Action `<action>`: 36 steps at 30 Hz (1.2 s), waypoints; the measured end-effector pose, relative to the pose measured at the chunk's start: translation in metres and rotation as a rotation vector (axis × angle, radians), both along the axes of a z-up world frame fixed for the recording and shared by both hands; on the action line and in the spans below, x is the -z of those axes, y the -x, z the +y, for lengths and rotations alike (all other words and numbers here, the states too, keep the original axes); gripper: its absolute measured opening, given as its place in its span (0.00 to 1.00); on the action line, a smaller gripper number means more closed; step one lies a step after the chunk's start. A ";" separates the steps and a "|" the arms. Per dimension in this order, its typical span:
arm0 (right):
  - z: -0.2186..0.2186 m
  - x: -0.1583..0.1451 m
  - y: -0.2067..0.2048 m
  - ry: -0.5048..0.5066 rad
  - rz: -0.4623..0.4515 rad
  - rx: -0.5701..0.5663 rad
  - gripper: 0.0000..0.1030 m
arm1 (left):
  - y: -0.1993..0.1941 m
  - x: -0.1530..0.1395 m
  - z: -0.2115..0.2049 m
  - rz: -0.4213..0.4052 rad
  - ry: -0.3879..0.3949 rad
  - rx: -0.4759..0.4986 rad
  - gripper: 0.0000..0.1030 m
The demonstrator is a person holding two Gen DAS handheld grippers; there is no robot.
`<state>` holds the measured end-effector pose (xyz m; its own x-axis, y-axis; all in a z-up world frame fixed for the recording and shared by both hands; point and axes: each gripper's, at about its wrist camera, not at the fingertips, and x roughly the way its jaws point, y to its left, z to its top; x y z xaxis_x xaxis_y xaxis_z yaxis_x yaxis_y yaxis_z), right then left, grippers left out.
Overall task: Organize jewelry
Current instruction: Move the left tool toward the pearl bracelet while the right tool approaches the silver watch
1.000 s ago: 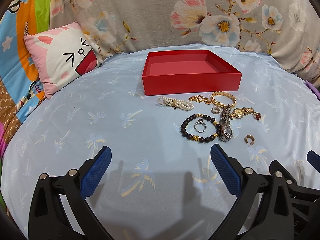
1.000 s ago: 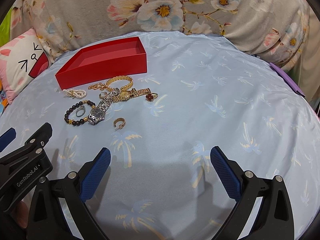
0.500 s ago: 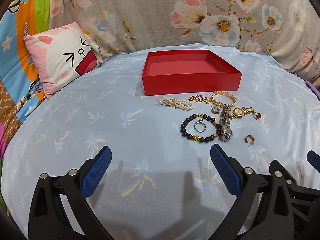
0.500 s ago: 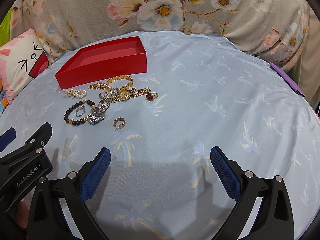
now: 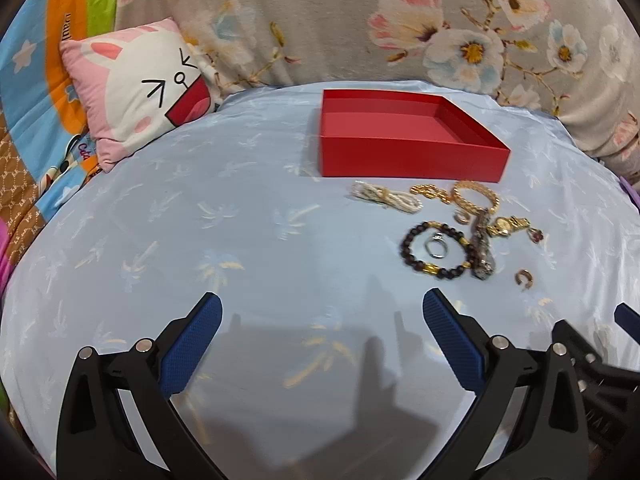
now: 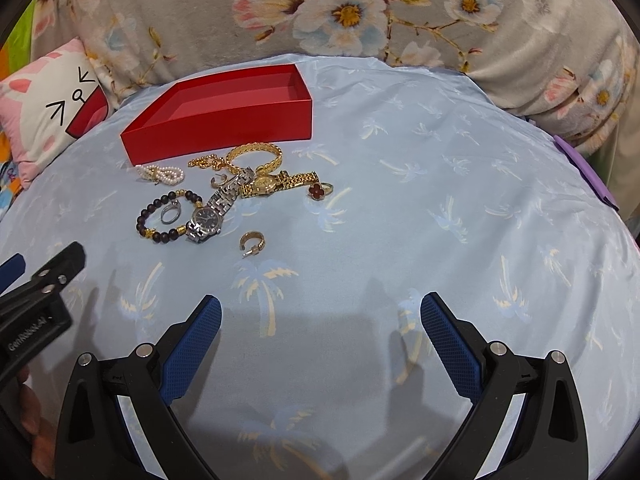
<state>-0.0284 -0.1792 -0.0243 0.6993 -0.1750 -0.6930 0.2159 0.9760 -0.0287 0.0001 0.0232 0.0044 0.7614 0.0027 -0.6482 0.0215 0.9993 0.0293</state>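
An empty red box point(image 5: 412, 160) point(image 6: 224, 128) lies at the back of the light-blue sheet. In front of it sits a cluster of jewelry: a pearl bracelet point(image 6: 160, 173), a gold bangle point(image 6: 276, 154), a gold watch point(image 6: 276, 184), a silver watch point(image 6: 208, 218), a dark bead bracelet point(image 5: 412, 258) point(image 6: 146, 216) around a silver ring point(image 6: 170, 213), a red clover ring point(image 6: 319, 191) and a gold hoop earring point(image 5: 524, 279) point(image 6: 252, 240). My left gripper point(image 5: 320, 312) hovers open, short and left of the cluster. My right gripper point(image 6: 320, 312) is open too, nearer than the earring.
A pink and white rabbit cushion point(image 5: 136, 88) leans at the back left. A floral blanket point(image 6: 360, 12) rises behind the box. A purple object point(image 6: 588, 172) lies at the sheet's right edge. The left tool's body point(image 6: 36, 292) shows at the right view's left edge.
In both views the box and jewelry have slid to the right, more so in the left wrist view, which is slightly blurred. Both grippers stay open and the jewelry lies as before.
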 end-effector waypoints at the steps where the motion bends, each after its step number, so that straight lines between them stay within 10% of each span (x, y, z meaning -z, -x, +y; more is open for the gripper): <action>1: -0.002 -0.003 -0.003 -0.012 -0.002 -0.006 0.95 | 0.000 -0.001 0.006 -0.005 0.005 -0.008 0.95; 7: 0.000 -0.010 -0.026 -0.046 0.012 -0.053 0.91 | -0.007 -0.006 0.024 -0.021 0.036 -0.001 0.95; 17: 0.003 0.007 -0.054 -0.080 0.092 -0.079 0.50 | -0.018 0.000 0.015 0.017 0.008 0.024 0.95; 36: 0.025 -0.003 -0.068 -0.120 0.097 -0.170 0.45 | -0.023 -0.003 0.012 0.031 0.035 0.059 0.95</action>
<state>0.0394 -0.1543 -0.0217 0.6406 0.0271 -0.7674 0.0498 0.9958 0.0767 0.0233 0.0354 0.0070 0.7390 -0.0650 -0.6705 0.0810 0.9967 -0.0073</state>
